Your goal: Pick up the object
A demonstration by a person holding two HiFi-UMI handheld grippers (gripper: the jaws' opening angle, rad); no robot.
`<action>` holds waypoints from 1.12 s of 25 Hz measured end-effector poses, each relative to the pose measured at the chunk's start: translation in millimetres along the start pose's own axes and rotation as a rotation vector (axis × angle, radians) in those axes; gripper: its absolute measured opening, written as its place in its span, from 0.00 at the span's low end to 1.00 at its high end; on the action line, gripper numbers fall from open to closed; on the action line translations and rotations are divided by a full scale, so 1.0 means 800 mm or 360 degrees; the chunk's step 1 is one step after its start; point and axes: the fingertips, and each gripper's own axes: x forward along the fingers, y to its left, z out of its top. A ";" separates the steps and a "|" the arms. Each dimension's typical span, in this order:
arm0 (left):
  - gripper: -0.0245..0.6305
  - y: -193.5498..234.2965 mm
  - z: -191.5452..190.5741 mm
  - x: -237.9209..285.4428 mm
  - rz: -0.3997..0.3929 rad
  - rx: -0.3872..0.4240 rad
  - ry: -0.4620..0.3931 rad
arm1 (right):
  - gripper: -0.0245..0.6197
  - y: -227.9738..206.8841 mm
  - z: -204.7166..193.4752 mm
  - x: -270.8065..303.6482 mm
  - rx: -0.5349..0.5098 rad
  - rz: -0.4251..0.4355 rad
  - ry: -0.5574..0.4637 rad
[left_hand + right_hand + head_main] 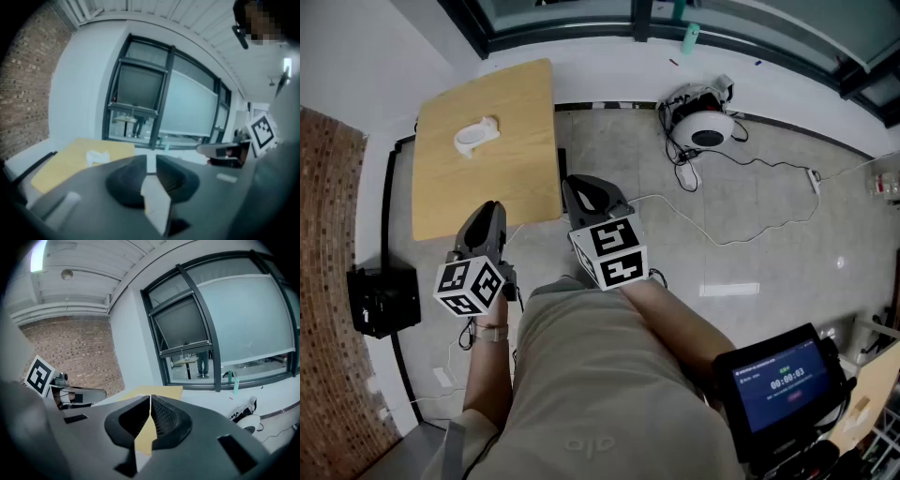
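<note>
A small white object [476, 136] lies on the light wooden table [516, 169], toward its far left side. In the left gripper view the white object [97, 157] shows on the table [65, 164], ahead and to the left. My left gripper [488, 212] hovers at the table's near edge, shut, with nothing in it. The right gripper [581, 186] hangs by the table's near right corner, also shut and empty. Both stand well short of the object. The left gripper's jaws [151, 163] and the right gripper's jaws [150, 400] meet at their tips.
A brick wall runs along the left, and a black box [382, 300] sits on the floor beside it. A white round device [705, 127] with cables lies on the floor to the right. A teal bottle [690, 37] stands on the window sill. A screen [783, 384] is at lower right.
</note>
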 end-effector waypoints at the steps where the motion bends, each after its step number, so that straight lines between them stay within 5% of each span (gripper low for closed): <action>1: 0.12 -0.001 -0.003 0.001 0.0001 0.0013 0.0010 | 0.06 -0.002 -0.002 -0.001 0.0003 0.0000 0.0005; 13: 0.19 0.044 -0.009 0.031 0.0028 -0.0018 0.0105 | 0.06 -0.009 0.000 0.037 0.0006 -0.0050 0.0066; 28: 0.24 0.344 0.019 0.216 -0.0126 -0.0220 0.0296 | 0.06 0.019 0.026 0.355 0.0018 -0.0265 0.0357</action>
